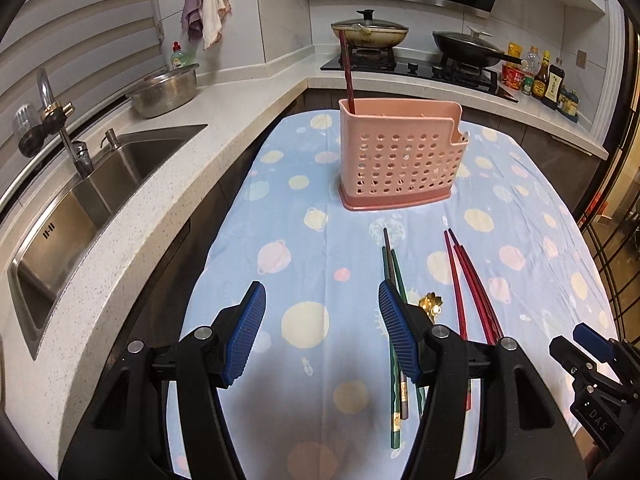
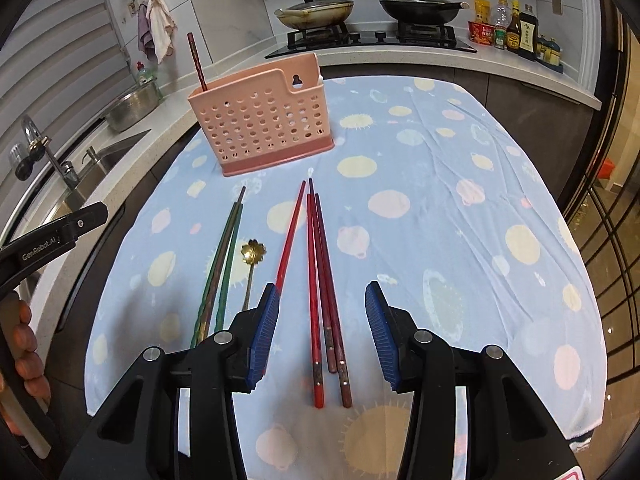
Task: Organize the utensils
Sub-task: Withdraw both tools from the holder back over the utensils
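A pink perforated utensil holder stands on the blue spotted tablecloth. One dark red chopstick stands in its left end. Several red chopsticks, green chopsticks and a gold flower-shaped spoon lie on the cloth. My left gripper is open and empty, left of the green chopsticks. My right gripper is open, its fingers either side of the red chopsticks.
A steel sink with a tap and a steel colander are on the counter at left. A hob with two lidded pans and sauce bottles are behind the table.
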`<state>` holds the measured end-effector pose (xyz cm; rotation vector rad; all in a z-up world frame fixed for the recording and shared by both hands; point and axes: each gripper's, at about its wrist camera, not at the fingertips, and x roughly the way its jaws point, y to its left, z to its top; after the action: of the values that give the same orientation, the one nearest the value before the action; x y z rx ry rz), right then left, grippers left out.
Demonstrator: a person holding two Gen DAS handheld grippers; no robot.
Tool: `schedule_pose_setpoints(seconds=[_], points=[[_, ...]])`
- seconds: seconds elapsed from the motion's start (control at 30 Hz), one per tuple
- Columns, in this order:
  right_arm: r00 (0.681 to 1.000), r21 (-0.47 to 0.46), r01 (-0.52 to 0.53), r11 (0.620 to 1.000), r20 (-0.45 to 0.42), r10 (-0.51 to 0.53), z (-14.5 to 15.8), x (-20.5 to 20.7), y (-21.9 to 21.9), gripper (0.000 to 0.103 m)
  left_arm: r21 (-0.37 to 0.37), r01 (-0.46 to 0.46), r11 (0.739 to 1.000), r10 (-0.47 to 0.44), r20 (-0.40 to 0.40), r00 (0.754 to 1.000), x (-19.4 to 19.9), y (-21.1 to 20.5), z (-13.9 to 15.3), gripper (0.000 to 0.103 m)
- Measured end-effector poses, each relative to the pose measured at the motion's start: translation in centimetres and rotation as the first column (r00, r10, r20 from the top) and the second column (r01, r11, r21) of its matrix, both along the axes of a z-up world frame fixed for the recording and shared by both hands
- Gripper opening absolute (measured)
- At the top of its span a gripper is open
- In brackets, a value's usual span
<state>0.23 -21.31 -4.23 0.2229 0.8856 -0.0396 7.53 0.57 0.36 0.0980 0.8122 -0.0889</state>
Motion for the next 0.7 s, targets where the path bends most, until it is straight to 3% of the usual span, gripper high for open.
schedule_pose_setpoints(seconds=[0.23,0.4,0.7], points=[[0.998,-0.012,0.007,1.000,-0.066,-0.007,-3.1,-1.7,-0.6,0.041,0.007,0.005,1.000,-0.004,-0.086,0.996,-2.3,0.2,-4.0,0.058],[0.995,-0.018,-0.007,1.000,-0.101,0.005,-4.8,-2.0,-0.4,0.030,-0.002,0.005,1.000,-0.005,-0.138,0.990,-3.3,0.4,-6.3,0.058],[0.989,-0.006,-0.021,1.000,-0.146,0.020,-6.9,-1.8,-0.2,0.019,0.002,0.009,1.000,-0.008,-0.176,0.984,-3.8,0.4,-8.1,0.058]])
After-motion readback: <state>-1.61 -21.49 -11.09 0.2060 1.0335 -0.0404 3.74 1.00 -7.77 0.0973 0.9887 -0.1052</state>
